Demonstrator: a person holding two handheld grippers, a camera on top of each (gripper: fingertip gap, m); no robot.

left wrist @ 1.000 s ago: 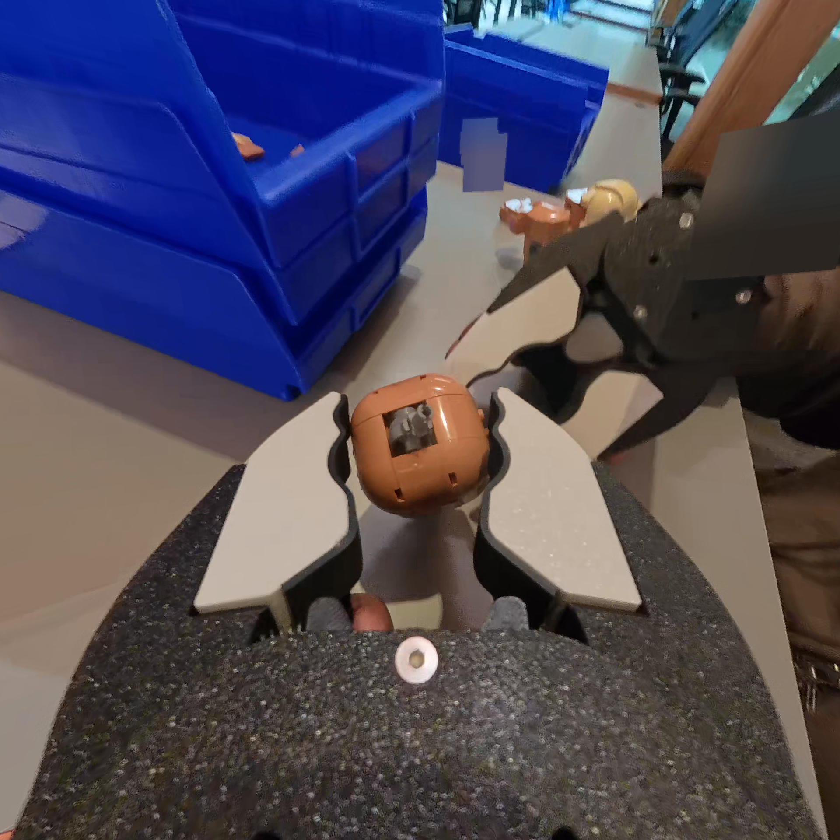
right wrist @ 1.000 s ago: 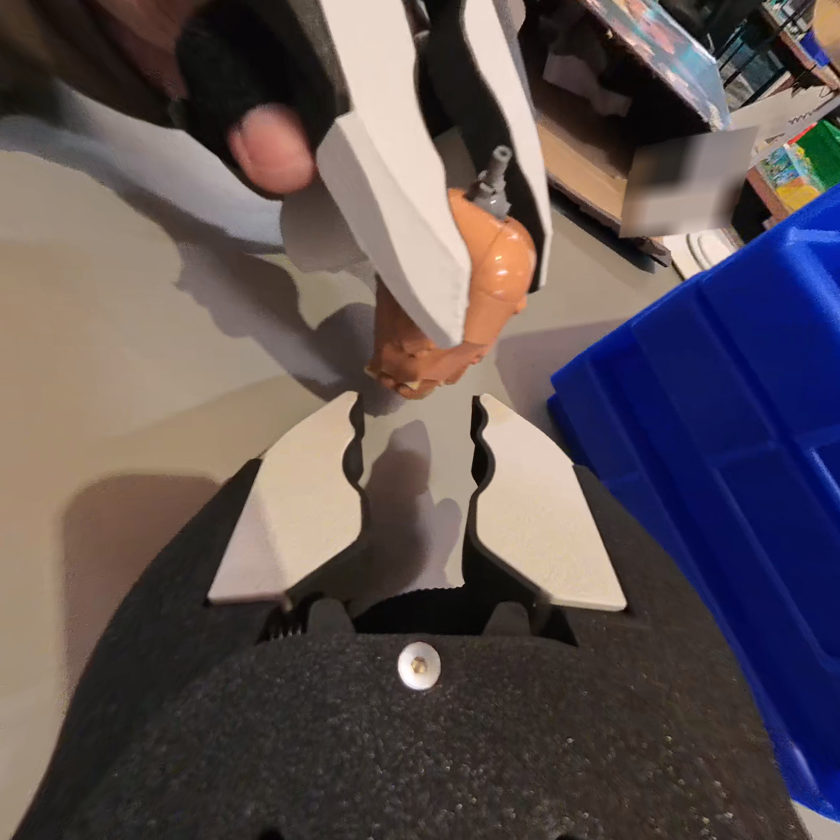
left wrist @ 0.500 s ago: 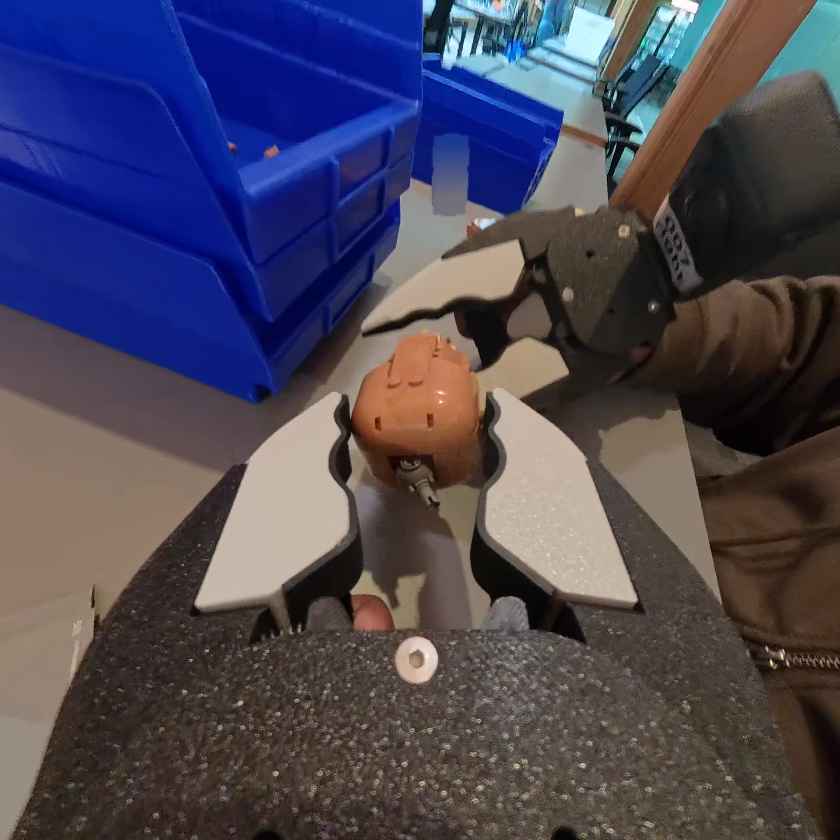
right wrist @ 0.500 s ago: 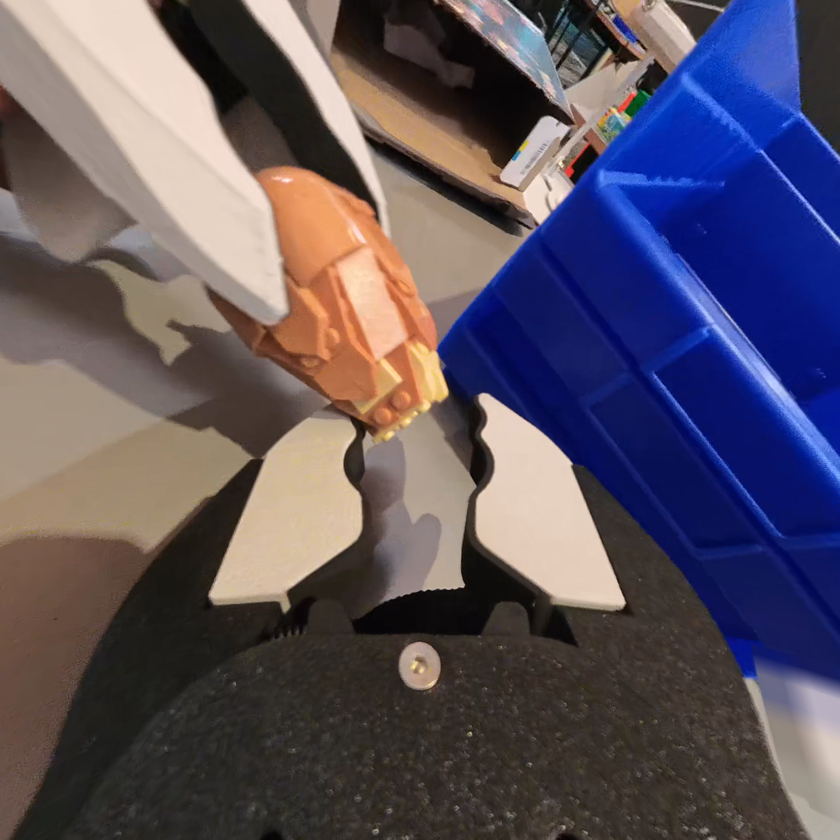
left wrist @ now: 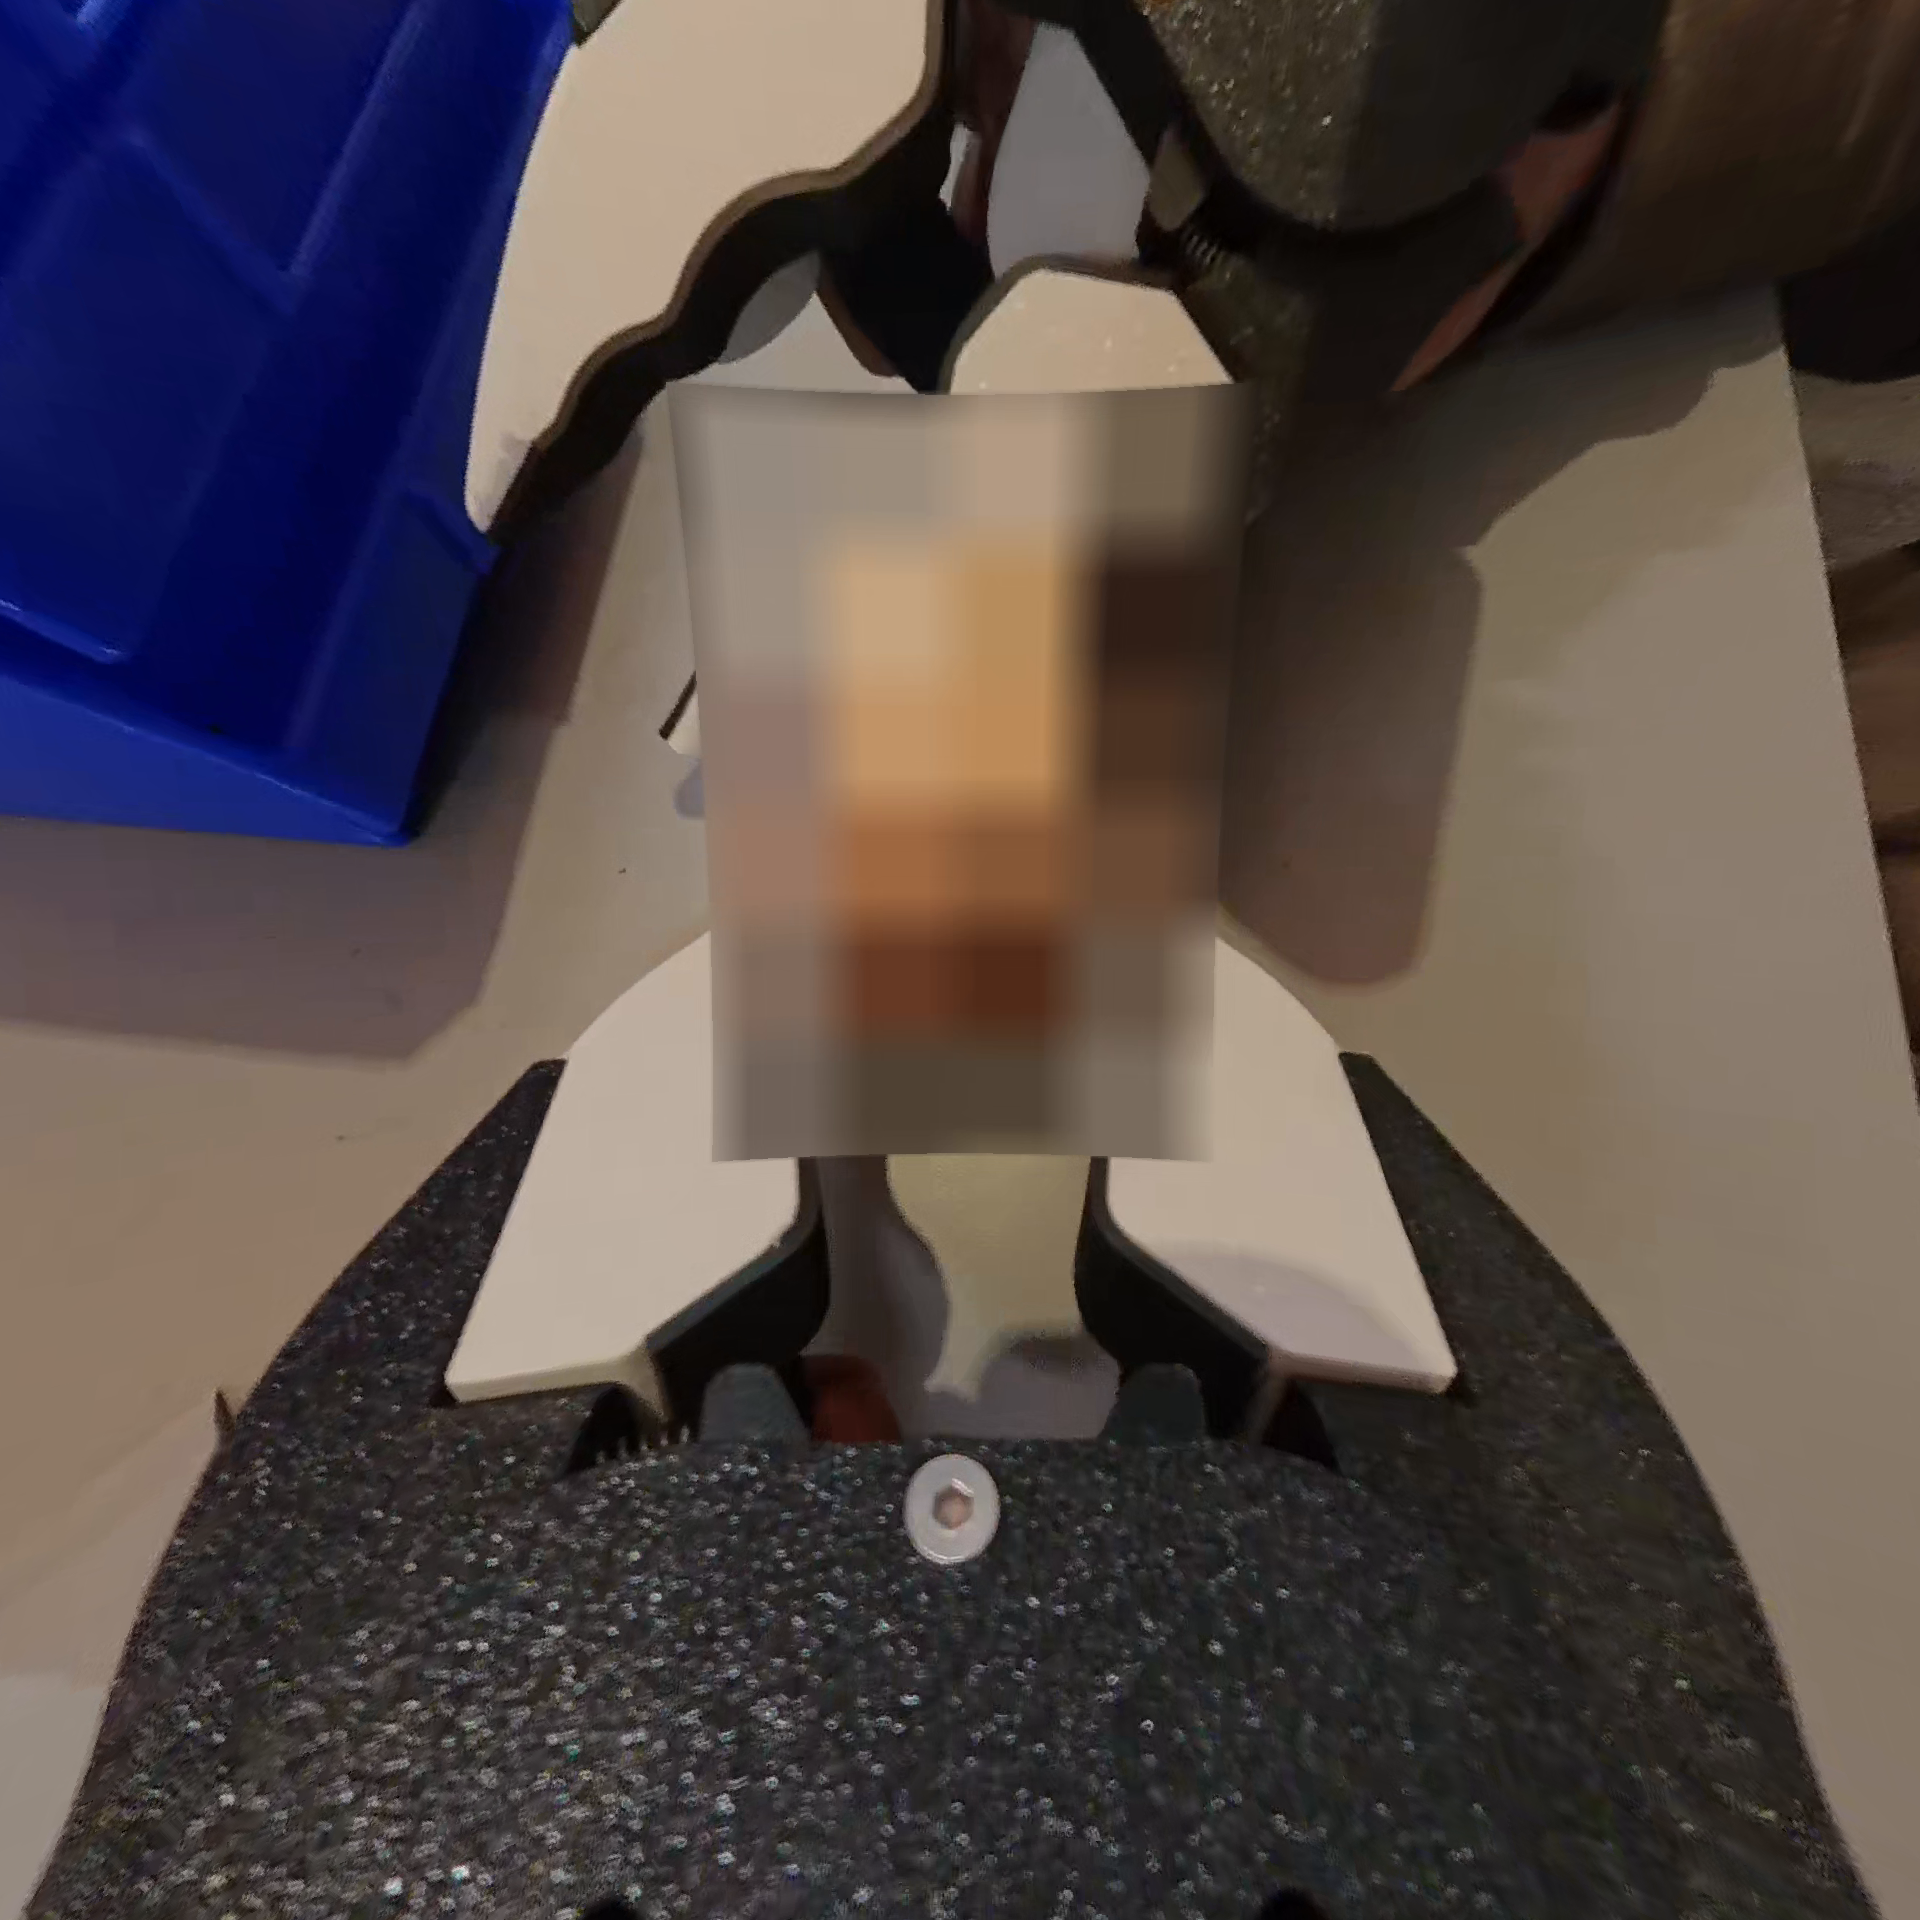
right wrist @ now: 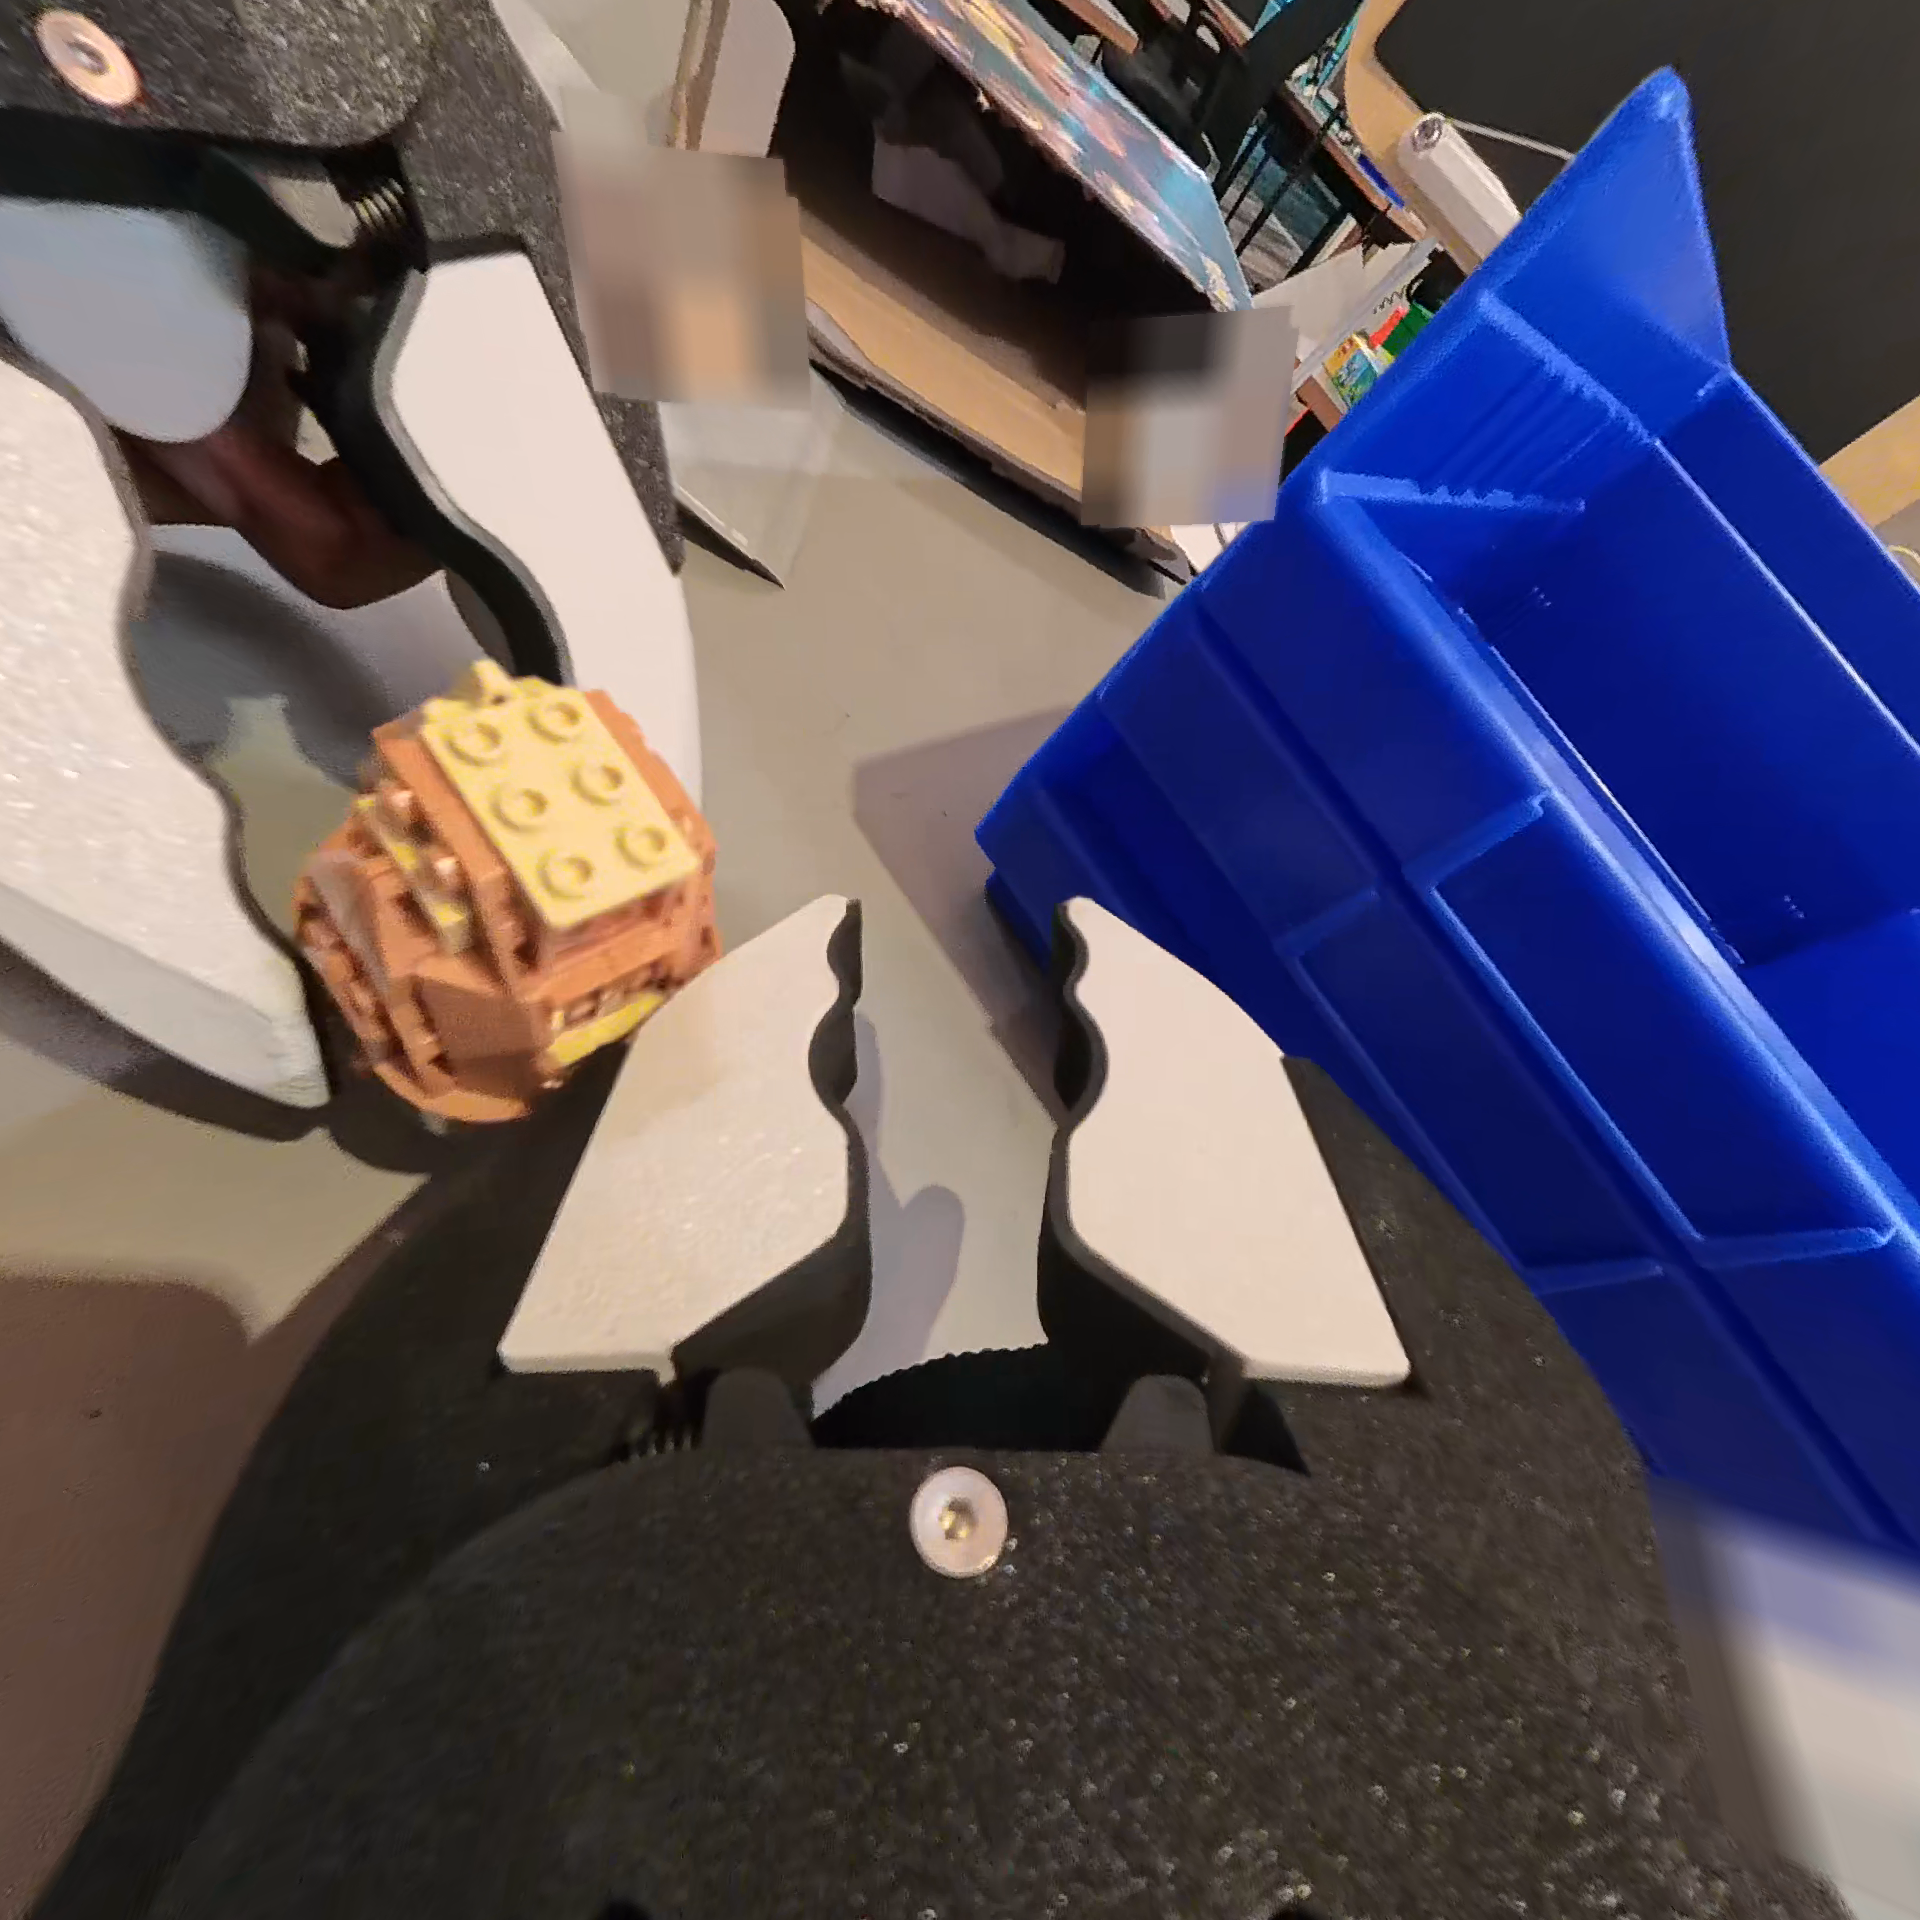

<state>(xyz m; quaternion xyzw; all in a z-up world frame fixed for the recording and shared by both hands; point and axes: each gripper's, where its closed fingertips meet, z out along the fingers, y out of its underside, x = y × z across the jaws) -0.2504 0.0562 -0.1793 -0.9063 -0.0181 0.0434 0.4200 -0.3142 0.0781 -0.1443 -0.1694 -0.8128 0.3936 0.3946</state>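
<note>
The left gripper [right wrist: 478, 894] grasps a brown brick ball [right wrist: 499, 904], a roughly round lump of toy bricks with no clear long axis. One pale finger presses on the ball's left side, and the other runs behind its upper right. A tan studded plate [right wrist: 551, 810] on the ball faces up towards the right wrist camera. The ball is held above the grey table [right wrist: 883, 675], not resting on it.

The right gripper [right wrist: 956, 935] is released. Its two fingers stand apart with only bare table showing in the gap. The ball lies to the left of this gap, outside it and against the outer edge of the near finger. Whether it touches that finger cannot be told. So the left gripper has the ball, and the right one sits just beside it, aimed past it to the right.

A blue bin [right wrist: 1558, 831] stands close on the right gripper's right side. In the left wrist view a mosaic patch hides the fingertips and what they hold. Beyond the patch the right gripper [left wrist: 883, 343] points back towards the camera, with the bin [left wrist: 208, 416] at the left.
</note>
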